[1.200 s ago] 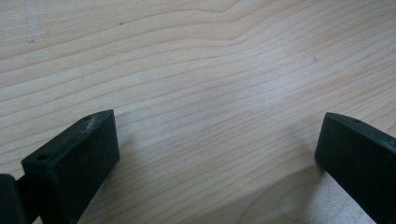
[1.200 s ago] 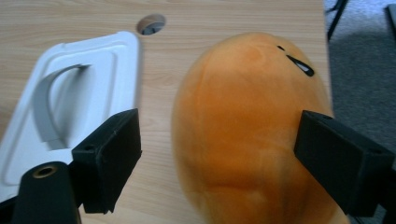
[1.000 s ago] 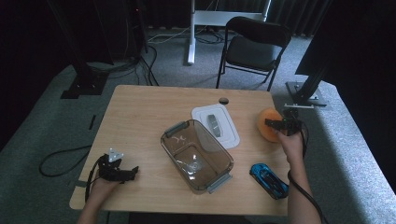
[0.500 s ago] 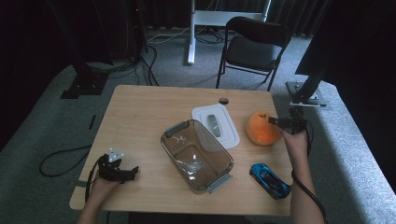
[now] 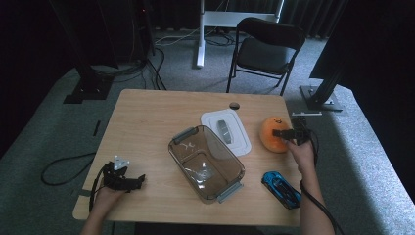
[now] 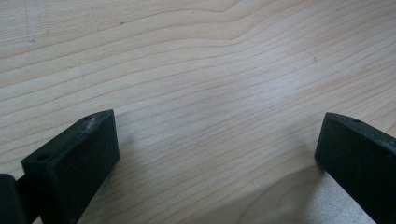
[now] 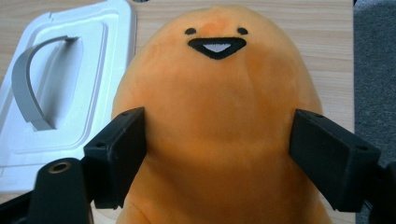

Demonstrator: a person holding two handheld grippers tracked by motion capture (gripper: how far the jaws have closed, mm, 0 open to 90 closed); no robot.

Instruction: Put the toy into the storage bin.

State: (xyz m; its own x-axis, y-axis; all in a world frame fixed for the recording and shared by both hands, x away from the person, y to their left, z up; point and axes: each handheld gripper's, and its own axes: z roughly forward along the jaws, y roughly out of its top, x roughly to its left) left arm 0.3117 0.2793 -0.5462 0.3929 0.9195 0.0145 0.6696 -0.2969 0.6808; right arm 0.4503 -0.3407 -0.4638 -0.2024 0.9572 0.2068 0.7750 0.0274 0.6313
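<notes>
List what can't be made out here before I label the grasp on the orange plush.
- Right tool contact: right gripper view shows the jaws, just closing, flanking the orange plush; whether the pads press it is unclear.
- Plush underside: cut off by that view's bottom edge.
- White lid: cut off at the left edge.
- Blue toy car: too small in the high view for detail.
- Clear container contents: glare hides them.

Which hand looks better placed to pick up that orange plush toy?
The right. The right gripper already straddles the orange plush toy, jaws just closing on either side. The left gripper rests open at the table's far corner.
</notes>
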